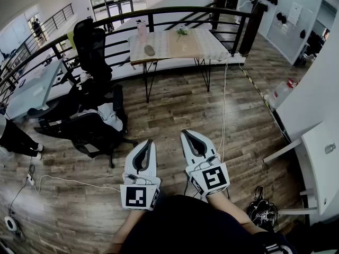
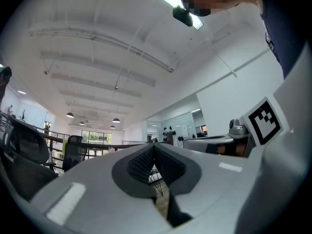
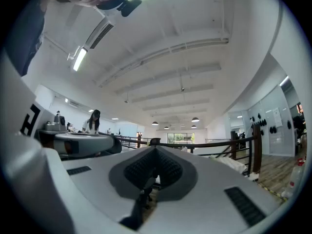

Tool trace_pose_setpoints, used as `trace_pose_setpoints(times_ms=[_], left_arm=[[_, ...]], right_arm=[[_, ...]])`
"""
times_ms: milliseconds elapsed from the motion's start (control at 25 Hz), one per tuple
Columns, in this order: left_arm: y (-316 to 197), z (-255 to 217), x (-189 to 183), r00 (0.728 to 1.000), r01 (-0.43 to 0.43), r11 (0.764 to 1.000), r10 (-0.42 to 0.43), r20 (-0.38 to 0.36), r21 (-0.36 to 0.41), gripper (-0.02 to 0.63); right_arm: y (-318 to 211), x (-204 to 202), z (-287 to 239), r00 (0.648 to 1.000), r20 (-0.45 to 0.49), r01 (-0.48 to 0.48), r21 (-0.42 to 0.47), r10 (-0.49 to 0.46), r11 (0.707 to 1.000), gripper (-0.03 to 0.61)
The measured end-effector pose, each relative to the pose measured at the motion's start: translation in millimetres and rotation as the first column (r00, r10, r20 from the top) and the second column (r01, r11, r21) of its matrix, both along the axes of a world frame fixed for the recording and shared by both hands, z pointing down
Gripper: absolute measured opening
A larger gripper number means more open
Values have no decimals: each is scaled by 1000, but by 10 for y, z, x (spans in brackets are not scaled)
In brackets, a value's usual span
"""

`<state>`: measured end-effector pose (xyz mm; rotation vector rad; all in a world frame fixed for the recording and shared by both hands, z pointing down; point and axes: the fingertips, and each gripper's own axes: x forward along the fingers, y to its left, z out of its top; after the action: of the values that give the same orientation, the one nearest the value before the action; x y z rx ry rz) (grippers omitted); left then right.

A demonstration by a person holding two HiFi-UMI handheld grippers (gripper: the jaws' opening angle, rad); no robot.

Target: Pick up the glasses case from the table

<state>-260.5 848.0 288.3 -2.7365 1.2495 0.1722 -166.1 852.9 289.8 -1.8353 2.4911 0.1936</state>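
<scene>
Both grippers sat low in the head view, side by side over the wooden floor [image 1: 175, 105], pointing toward the top of the frame. They were near each other, not touching.

Left gripper [image 1: 149, 142]: jaws together, nothing between them. In the left gripper view the ribbed pads [image 2: 141, 162] met at the tips.

Right gripper [image 1: 185, 133]: same story, jaws closed on nothing. Its pads [image 3: 141, 167] met at the tips in the right gripper view.

Glasses case [image 1: 150, 50] (dark grey, oval) lay on the counter [image 1: 169, 44] at upper centre of the head view. It was toward the counter's left end, well apart from both grippers.

Also on that counter: a pink bottle [image 1: 142, 29] behind the case near the far edge, and a small plant [image 1: 183, 30] further right. A black railing [image 1: 175, 9] ran behind the counter. A black office chair [image 1: 91, 46] stood to its left. A white cable [image 1: 224, 99] ran down the frame from the counter's right side toward the right gripper.

I couldn't make out the case in either gripper view.
</scene>
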Motion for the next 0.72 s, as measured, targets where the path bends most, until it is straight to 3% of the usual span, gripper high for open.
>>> trace_pose_setpoints(times_ms=[240, 440, 720], left_arm=[[-99, 26, 53, 1000, 0, 1000, 0, -6, -13, 11], [-214, 159, 79, 1000, -10, 997, 9, -21, -72, 11], [-789, 387, 97, 1000, -14, 994, 12, -21, -112, 12]], right_arm=[[-104, 71, 17, 999, 36, 2, -7, -2, 1000, 8], [-230, 88, 93, 999, 48, 13, -22, -12, 1000, 8], [-758, 66, 301, 999, 23, 32, -63, -31, 997, 8]])
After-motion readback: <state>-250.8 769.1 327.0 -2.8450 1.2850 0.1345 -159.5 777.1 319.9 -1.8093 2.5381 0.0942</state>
